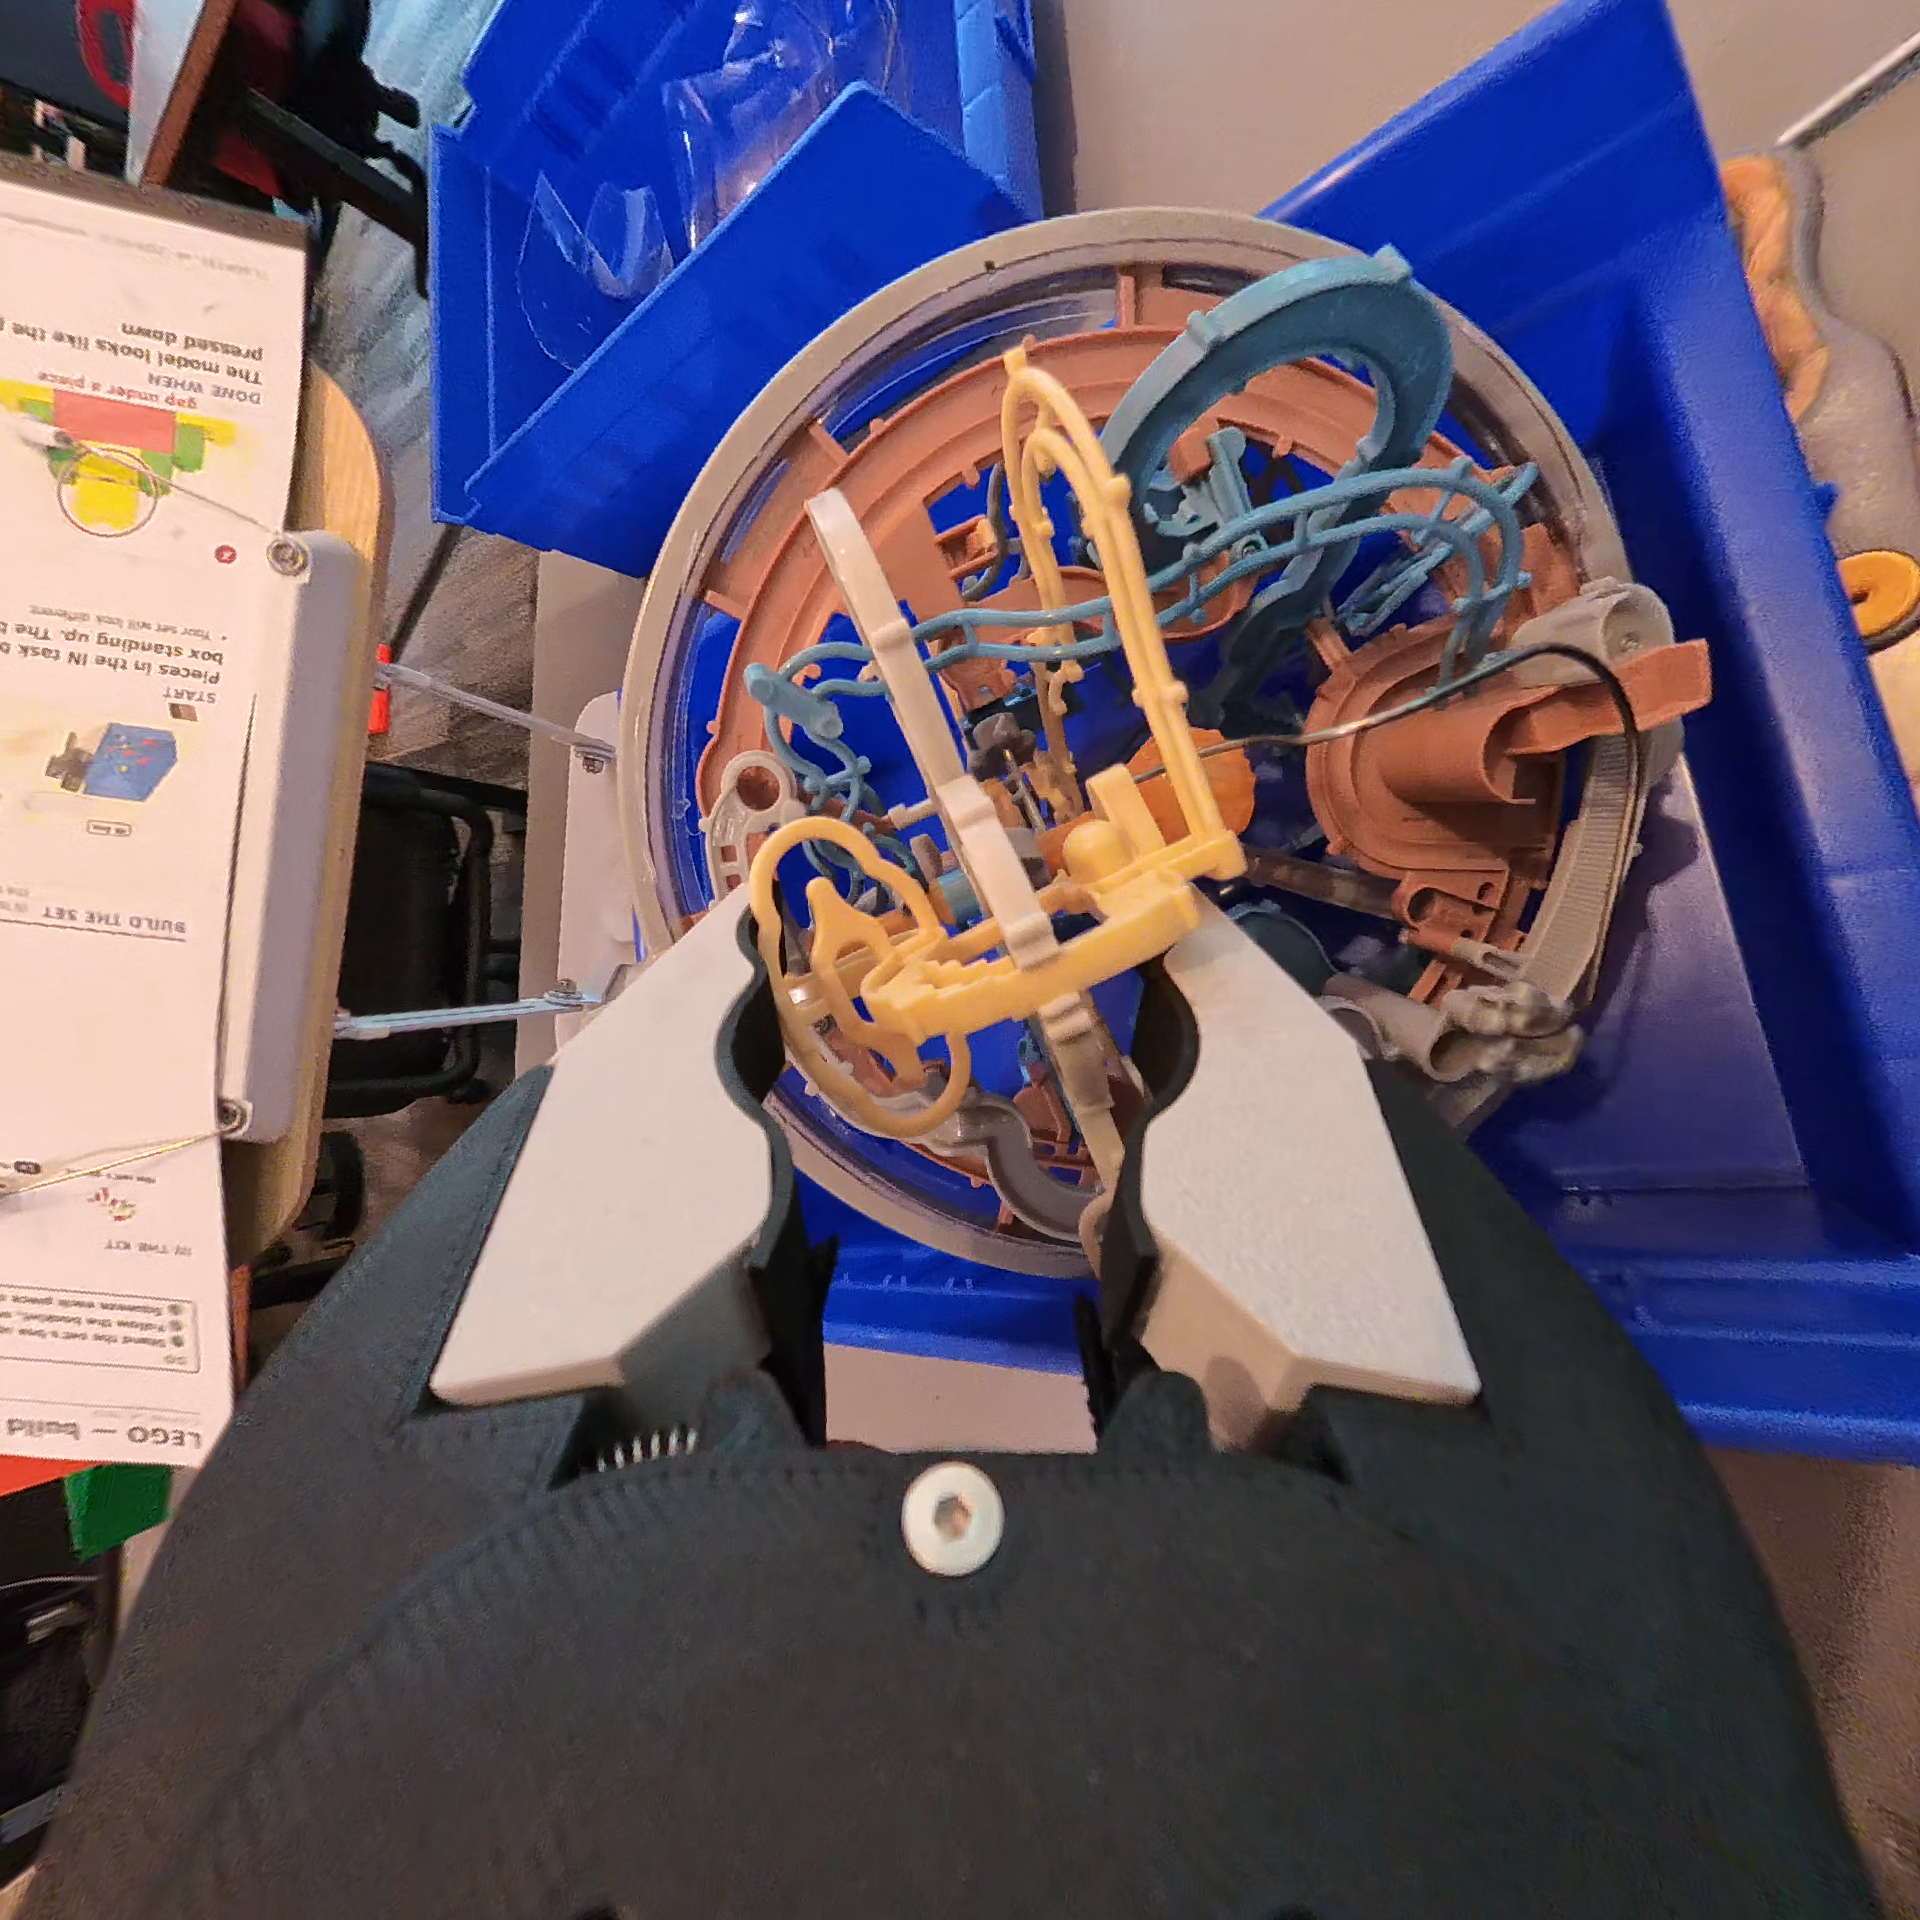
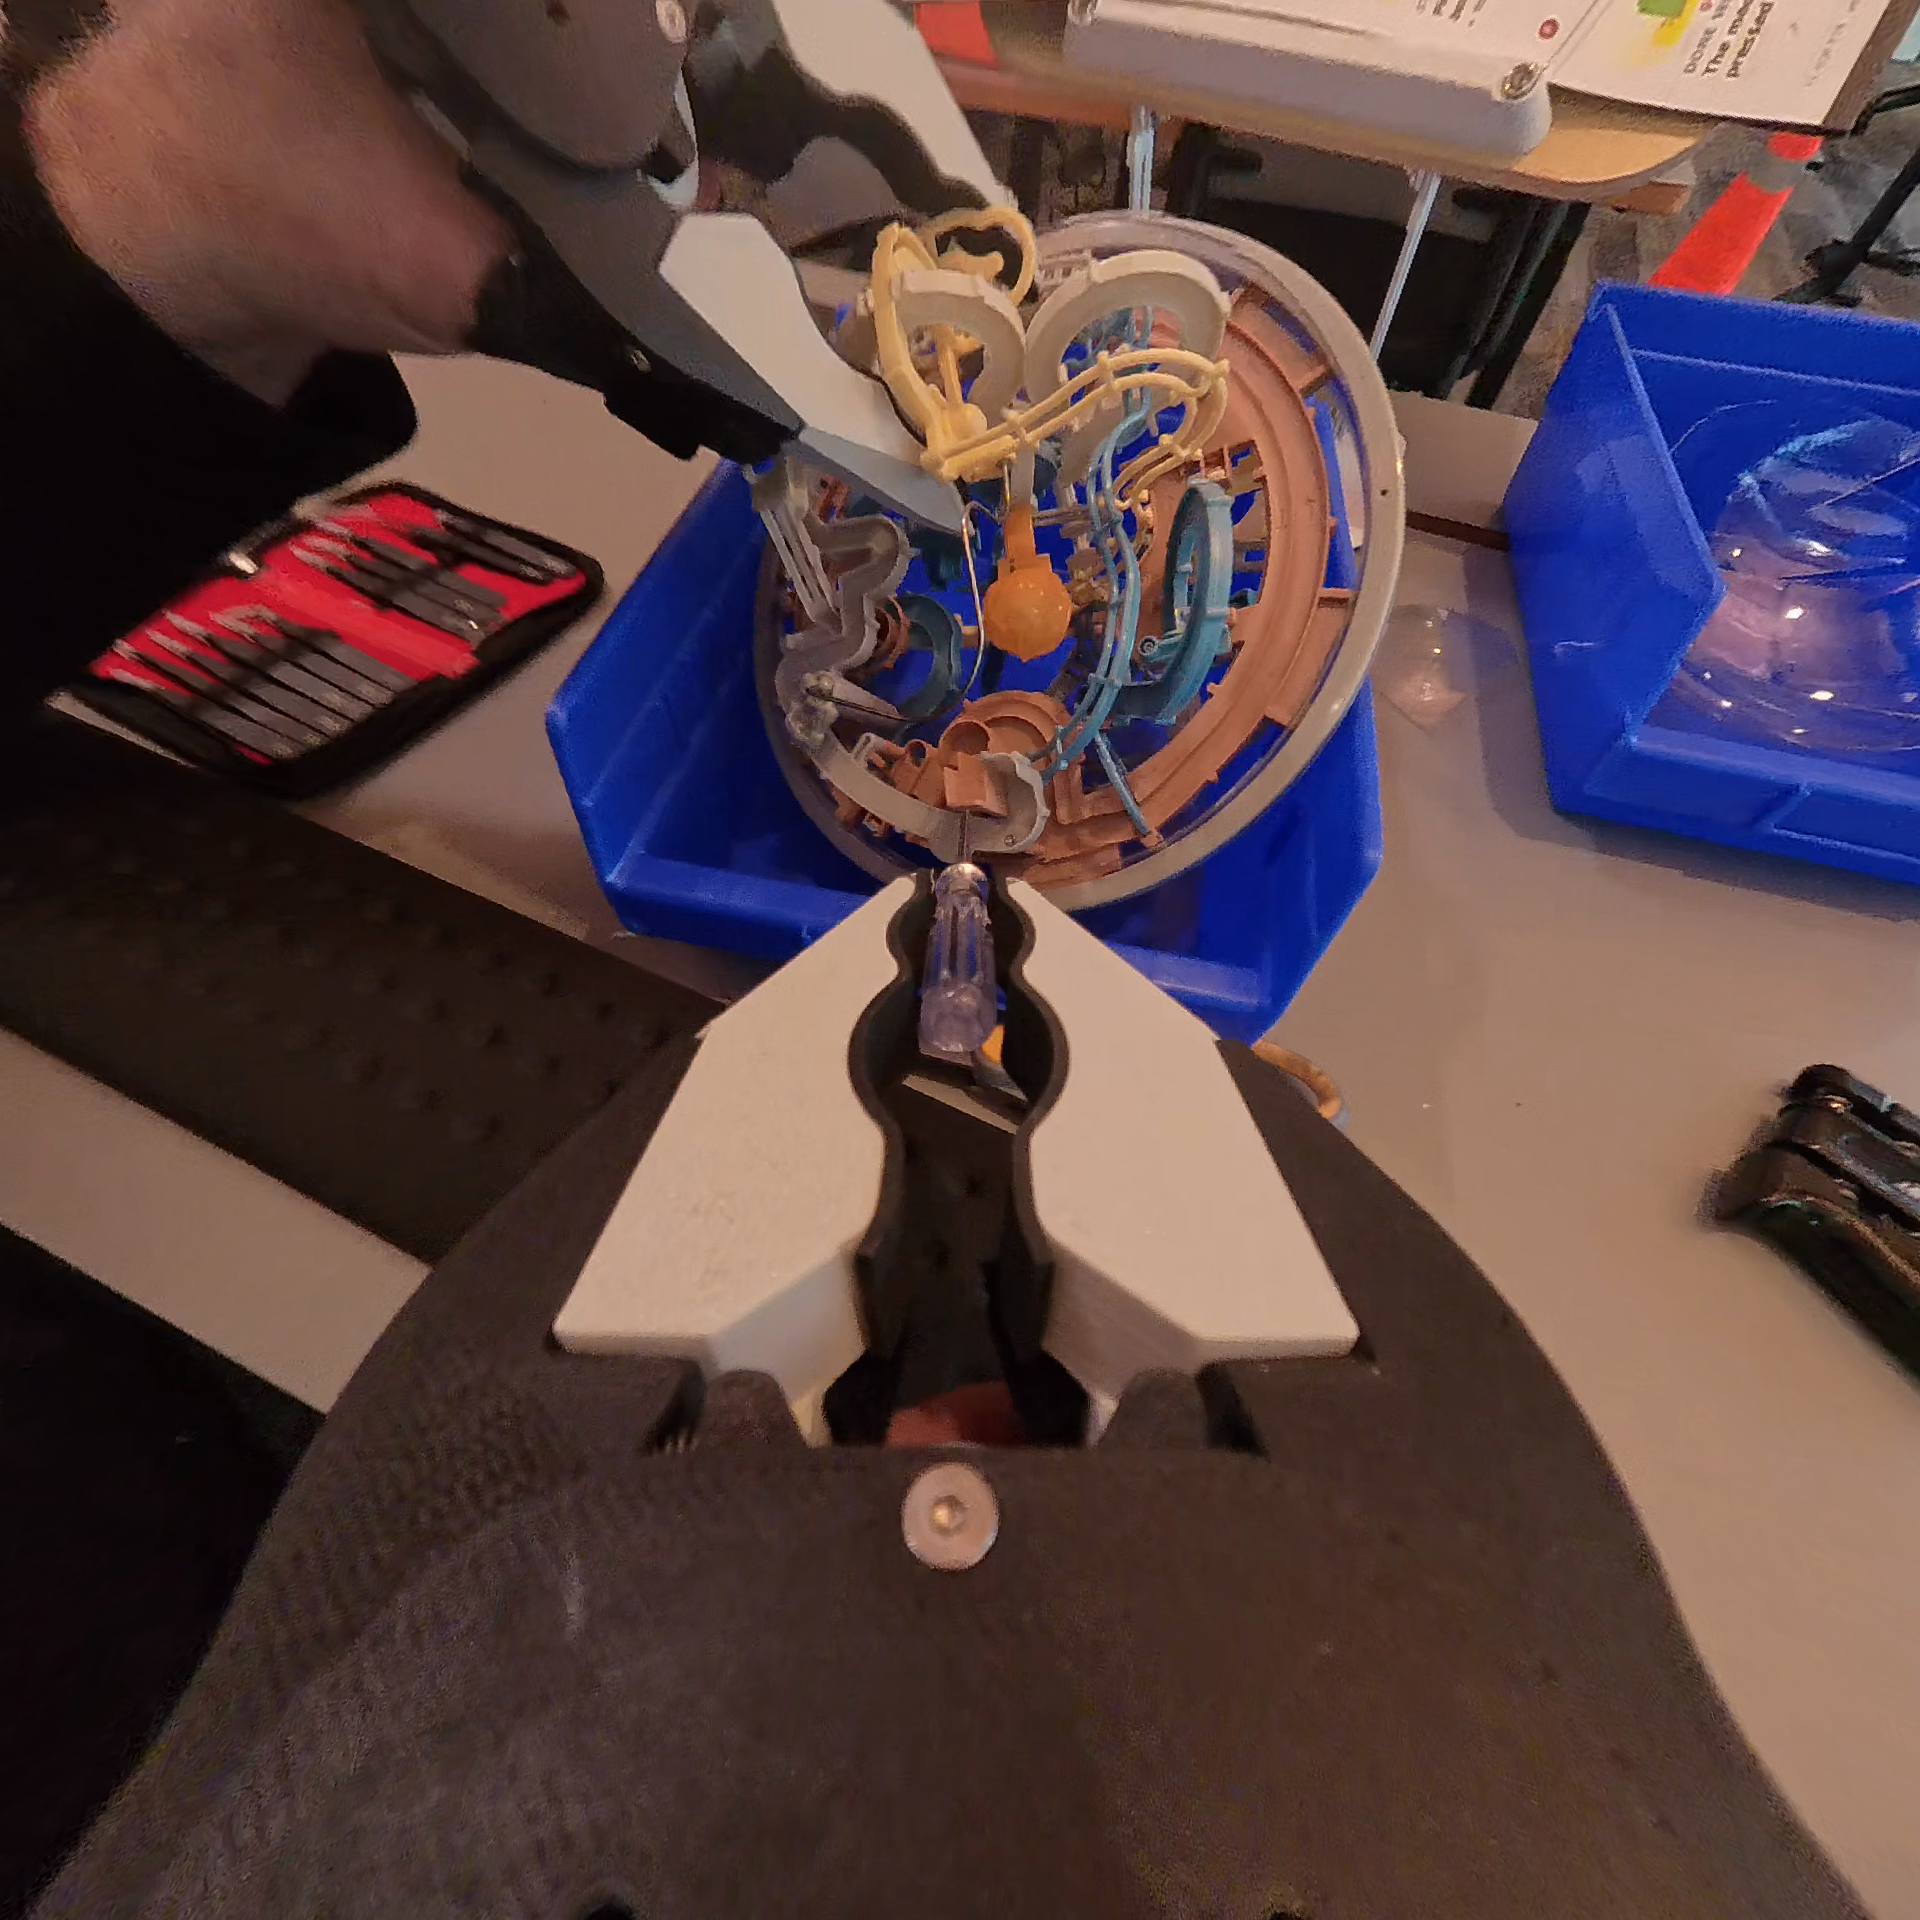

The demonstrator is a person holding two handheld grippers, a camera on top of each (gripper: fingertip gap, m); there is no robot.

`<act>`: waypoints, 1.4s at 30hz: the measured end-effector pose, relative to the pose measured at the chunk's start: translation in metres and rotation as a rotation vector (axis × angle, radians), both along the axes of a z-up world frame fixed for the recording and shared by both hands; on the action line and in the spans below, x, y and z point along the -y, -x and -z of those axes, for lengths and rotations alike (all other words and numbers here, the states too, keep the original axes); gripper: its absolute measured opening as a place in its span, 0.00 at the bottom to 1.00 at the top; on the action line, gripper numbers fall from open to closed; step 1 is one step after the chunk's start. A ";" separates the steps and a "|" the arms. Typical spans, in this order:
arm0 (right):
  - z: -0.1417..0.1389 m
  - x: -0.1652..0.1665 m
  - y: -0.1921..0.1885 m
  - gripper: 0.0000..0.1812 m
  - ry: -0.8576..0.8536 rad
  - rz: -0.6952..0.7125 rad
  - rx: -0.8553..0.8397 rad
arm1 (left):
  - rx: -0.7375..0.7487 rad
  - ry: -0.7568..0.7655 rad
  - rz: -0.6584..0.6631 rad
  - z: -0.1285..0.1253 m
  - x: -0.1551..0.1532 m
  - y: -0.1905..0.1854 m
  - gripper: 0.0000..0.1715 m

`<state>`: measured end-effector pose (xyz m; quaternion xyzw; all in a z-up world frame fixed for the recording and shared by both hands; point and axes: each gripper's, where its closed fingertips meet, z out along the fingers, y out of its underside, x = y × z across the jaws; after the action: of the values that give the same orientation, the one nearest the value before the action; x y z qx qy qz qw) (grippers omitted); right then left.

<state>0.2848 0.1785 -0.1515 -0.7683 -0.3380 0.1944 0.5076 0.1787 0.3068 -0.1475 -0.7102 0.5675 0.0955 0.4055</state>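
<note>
Left claw closed on cream track of the half-open maze ball propped in blue bin; right claw clamps a clear-handled screwdriver, tip at the ball's grey bracket.

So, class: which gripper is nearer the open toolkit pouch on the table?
Left. The left gripper grips the maze ball's yellow track, on the side toward the toolkit pouch. The right gripper, clamping a small screwdriver, sits farther off, at the ball's lower rim.
</note>
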 end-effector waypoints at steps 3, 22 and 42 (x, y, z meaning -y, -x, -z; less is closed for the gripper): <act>0.014 -0.009 0.005 0.04 -0.007 0.021 0.095 | -0.032 -0.022 -0.004 0.000 0.001 -0.005 0.39; 0.042 -0.034 0.004 0.04 0.026 0.098 0.208 | -0.079 0.020 -0.028 0.000 -0.007 -0.014 0.39; 0.050 -0.045 0.003 0.04 -0.006 0.092 0.447 | -0.153 0.032 -0.056 -0.001 -0.011 -0.025 0.38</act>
<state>0.2818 0.2233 -0.2020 -0.8054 -0.4074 -0.0050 0.4305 0.2039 0.3179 -0.1465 -0.7229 0.5781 0.1516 0.3468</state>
